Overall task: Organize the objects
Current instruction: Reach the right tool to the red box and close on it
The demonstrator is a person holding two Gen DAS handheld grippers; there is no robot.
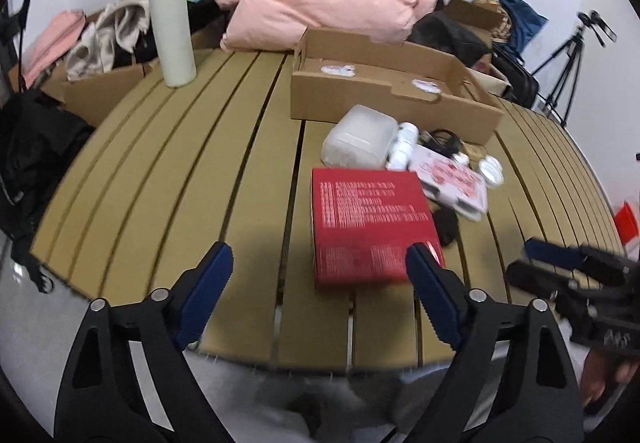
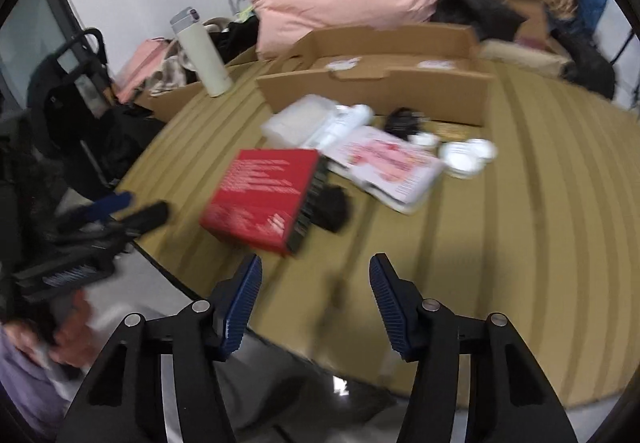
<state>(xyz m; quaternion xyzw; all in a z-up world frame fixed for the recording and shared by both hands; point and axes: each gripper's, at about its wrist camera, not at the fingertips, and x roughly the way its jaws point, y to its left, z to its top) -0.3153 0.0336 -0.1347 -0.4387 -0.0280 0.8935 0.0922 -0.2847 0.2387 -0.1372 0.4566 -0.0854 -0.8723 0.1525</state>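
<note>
On the slatted table [image 1: 160, 179], in my left wrist view, my left gripper [image 1: 320, 263] stands apart and empty, its right pad overlapping the near corner of the red box [image 1: 372, 223]. The cardboard tray [image 1: 392, 99] lies beyond, a white bottle [image 1: 172, 31] far left.

In my right wrist view, my right gripper [image 2: 316, 275] stands apart, empty, above bare slats; the red box [image 2: 264, 195] is just beyond its left finger.

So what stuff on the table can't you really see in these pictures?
- Small black thing: left wrist view, half hidden behind the red box; blurred in the right wrist view.
- White print on the red box: too blurred to read in both views.
- Cardboard tray: its front wall hides most of its floor.
- Small white jars: right wrist view, smeared by motion.
</note>
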